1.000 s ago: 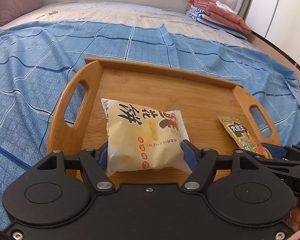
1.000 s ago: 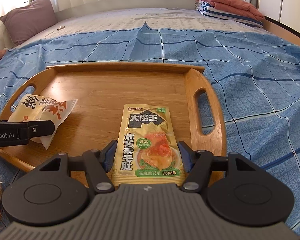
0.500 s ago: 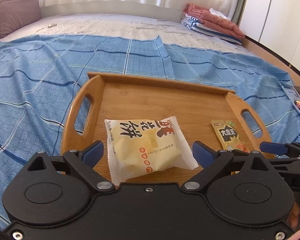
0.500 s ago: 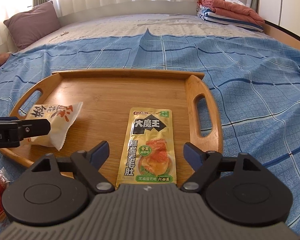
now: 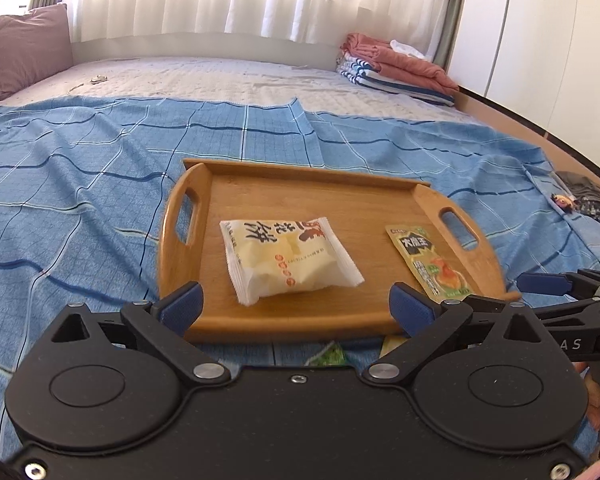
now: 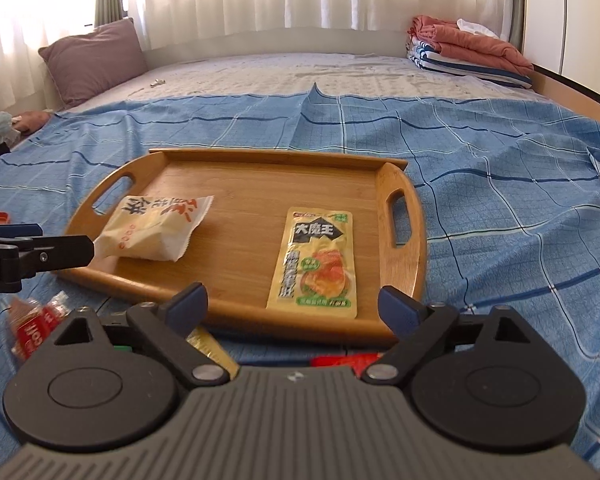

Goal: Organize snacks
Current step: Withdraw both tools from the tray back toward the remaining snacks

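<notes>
A wooden tray (image 5: pixel 300 192) (image 6: pixel 260 168) with two handles lies on the blue checked bedspread. On it lie a pale yellow pastry packet (image 5: pixel 288 260) (image 6: pixel 156 228) at the left and a flat yellow-green snack pouch (image 5: pixel 430 262) (image 6: pixel 318 260) at the right. My left gripper (image 5: pixel 296 306) is open and empty, just short of the tray's near rim. My right gripper (image 6: pixel 292 304) is open and empty, at the near rim in front of the pouch.
More snack packets lie on the bedspread before the tray: a red one (image 6: pixel 32 320), a yellow one (image 6: pixel 212 350), a red one (image 6: pixel 348 360) and a green one (image 5: pixel 328 354). Folded clothes (image 6: pixel 468 52) and a purple pillow (image 6: pixel 92 60) lie far back.
Both grippers opened, let go of the pastry packet and the pouch on the tray, and drew back toward me; the tray looks smaller and farther.
</notes>
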Action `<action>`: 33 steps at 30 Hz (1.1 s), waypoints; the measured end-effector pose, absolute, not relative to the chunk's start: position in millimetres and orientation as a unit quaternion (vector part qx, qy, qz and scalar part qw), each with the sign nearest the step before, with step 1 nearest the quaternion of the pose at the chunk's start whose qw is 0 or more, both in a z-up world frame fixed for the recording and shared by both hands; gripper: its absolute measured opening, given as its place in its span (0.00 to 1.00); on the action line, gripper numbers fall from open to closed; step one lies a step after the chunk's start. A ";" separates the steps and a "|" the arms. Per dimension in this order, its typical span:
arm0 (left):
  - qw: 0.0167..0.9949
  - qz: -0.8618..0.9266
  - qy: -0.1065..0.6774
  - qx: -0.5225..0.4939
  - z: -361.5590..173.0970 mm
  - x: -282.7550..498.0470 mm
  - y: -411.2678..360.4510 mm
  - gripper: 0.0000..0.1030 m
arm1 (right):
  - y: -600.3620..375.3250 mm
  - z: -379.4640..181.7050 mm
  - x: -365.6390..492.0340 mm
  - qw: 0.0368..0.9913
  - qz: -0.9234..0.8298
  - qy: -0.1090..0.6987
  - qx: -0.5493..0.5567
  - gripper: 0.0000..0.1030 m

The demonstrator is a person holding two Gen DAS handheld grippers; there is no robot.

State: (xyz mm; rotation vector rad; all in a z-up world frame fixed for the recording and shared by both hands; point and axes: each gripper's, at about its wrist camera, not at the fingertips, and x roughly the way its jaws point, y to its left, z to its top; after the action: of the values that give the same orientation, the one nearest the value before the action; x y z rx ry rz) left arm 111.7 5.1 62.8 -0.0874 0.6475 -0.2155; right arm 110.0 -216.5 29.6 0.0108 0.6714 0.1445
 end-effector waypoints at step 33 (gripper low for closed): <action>0.953 -0.099 0.287 -0.018 31.1 13.4 33.2 0.93 | -150.4 -6.2 -9.6 0.958 0.067 0.280 -0.006 0.98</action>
State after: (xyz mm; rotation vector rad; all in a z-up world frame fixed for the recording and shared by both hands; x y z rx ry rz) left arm 13.4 33.2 31.1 -0.0364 0.5835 -0.2009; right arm -9.6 -150.4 -6.2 -0.0118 0.5681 0.1366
